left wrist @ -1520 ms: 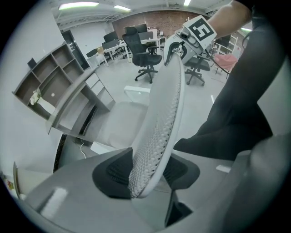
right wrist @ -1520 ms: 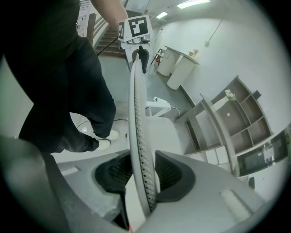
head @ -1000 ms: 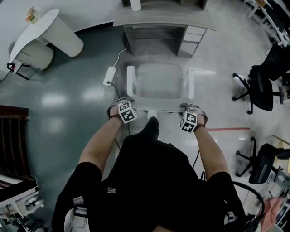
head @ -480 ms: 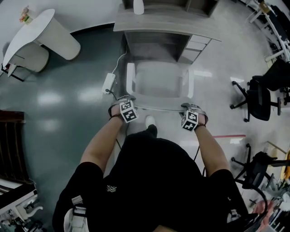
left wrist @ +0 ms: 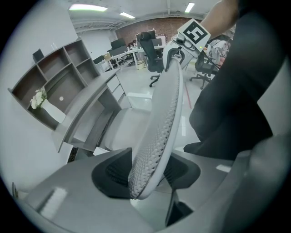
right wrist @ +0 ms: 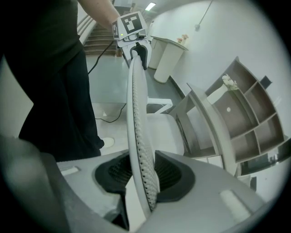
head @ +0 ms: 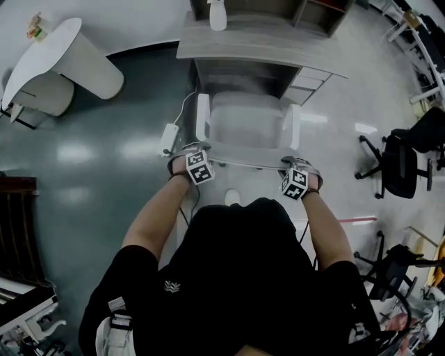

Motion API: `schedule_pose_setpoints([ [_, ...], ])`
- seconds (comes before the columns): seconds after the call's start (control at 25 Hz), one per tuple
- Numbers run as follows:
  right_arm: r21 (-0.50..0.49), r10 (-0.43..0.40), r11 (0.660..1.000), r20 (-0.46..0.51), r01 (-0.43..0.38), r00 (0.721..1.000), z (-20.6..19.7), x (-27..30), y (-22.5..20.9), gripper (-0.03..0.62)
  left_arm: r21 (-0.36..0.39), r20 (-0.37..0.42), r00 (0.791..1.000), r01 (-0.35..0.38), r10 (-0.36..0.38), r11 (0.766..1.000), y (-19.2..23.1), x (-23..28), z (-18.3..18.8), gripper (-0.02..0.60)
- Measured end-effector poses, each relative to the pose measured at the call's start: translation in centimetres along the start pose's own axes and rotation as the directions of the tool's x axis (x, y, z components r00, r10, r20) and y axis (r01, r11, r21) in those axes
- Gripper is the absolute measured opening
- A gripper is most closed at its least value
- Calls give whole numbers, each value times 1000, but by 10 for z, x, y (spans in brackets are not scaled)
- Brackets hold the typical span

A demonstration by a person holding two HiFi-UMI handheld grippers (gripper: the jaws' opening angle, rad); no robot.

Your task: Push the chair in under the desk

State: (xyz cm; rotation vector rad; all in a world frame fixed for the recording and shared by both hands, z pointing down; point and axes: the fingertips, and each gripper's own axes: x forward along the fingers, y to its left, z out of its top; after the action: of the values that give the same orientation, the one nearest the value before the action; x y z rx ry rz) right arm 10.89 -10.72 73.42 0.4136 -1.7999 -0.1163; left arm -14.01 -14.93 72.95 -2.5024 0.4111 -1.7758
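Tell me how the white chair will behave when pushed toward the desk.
The chair likely glides easily on the glossy floor. Its thin mesh backrest may flex between the left gripper and right gripper. Uneven pushing could swing it off the desk opening.

**Open-plan office**

Grey desk (head: 257, 38) with drawer pedestal (head: 306, 76) and shelf hutch (left wrist: 59, 86), white mesh chair (head: 247, 125) at it. Black swivel chairs (head: 400, 163) nearby, more desks (left wrist: 127, 52) in rows further back. Strip ceiling lights (left wrist: 88, 7), polished floor (head: 104, 174), power strip (head: 167, 139) on it.
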Motion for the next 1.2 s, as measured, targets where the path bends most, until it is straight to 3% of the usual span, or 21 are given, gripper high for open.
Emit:
schedule_pose_setpoints([
  [0.96,-56,-9,998,44,12,999,27,70,-180,110,-12,-58,998,-6,6,1000,194,51,19,199],
  [1.2,-32,65,998,106,-62,992,35,84,-213,103,-17,-101,995,-14,13,1000,239,65,23,204],
])
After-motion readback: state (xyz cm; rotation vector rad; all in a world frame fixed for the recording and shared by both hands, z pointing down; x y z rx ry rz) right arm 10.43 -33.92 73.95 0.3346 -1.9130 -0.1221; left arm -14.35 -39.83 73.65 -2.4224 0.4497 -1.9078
